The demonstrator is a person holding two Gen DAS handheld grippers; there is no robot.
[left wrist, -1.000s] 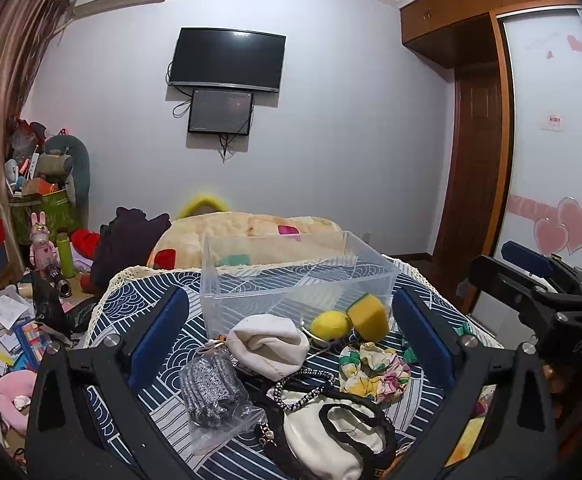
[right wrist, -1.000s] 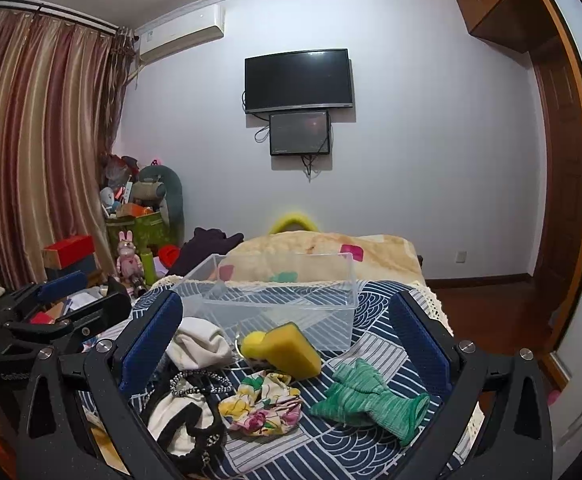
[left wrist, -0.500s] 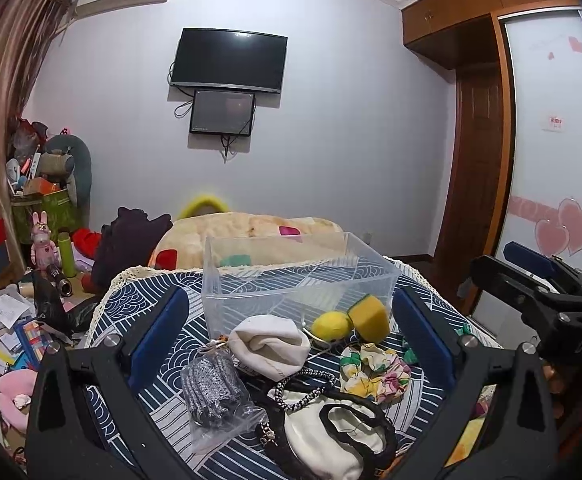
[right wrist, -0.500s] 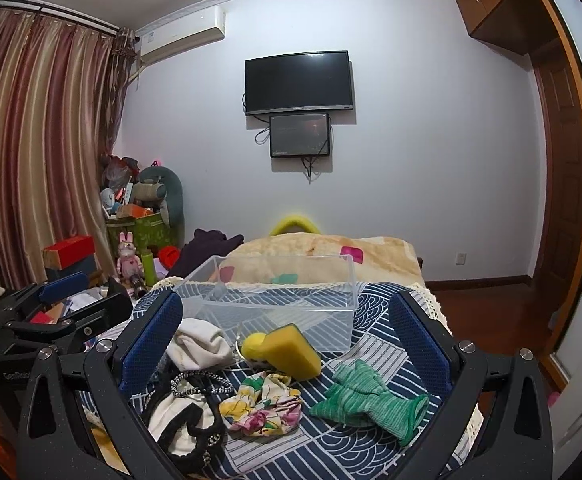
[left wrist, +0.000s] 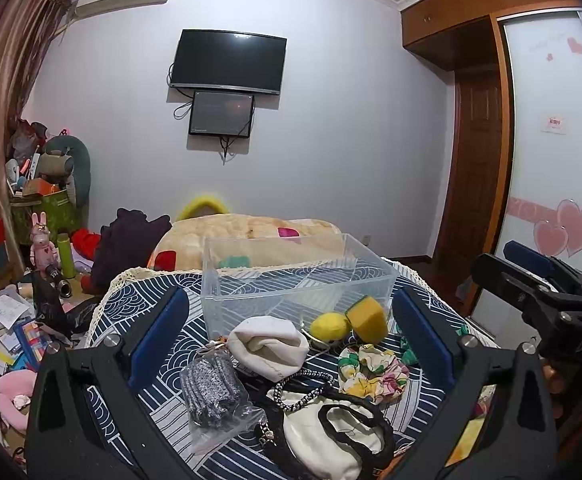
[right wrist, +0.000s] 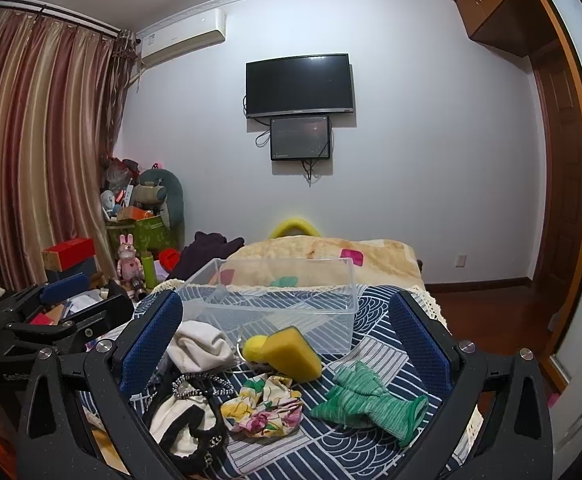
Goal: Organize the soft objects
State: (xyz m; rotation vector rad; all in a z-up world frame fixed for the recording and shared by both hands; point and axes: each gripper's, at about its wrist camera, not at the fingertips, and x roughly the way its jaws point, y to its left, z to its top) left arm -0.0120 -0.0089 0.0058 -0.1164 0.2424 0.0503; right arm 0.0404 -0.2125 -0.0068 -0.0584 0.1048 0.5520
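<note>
A clear plastic bin point(left wrist: 291, 280) point(right wrist: 275, 308) stands empty on a table with a blue patterned cloth point(right wrist: 371, 360). In front of it lie a white pouch point(left wrist: 269, 342) point(right wrist: 199, 346), a yellow ball point(left wrist: 329, 326), a yellow sponge point(left wrist: 365, 312) point(right wrist: 293, 352), a floral scrunchie point(left wrist: 373, 372) point(right wrist: 265, 406), a green knitted piece point(right wrist: 367, 402), a bagged grey item point(left wrist: 211, 390) and a white and black purse point(left wrist: 331, 440) point(right wrist: 181, 424). My left gripper point(left wrist: 291, 336) and right gripper point(right wrist: 287, 340) are both open, empty, above the pile.
A bed with a beige blanket point(left wrist: 251, 232) lies behind the table. Clutter of toys, boxes and papers point(left wrist: 23, 280) fills the floor at left. A wooden door and wardrobe point(left wrist: 491, 160) stand at right. A TV point(right wrist: 297, 84) hangs on the far wall.
</note>
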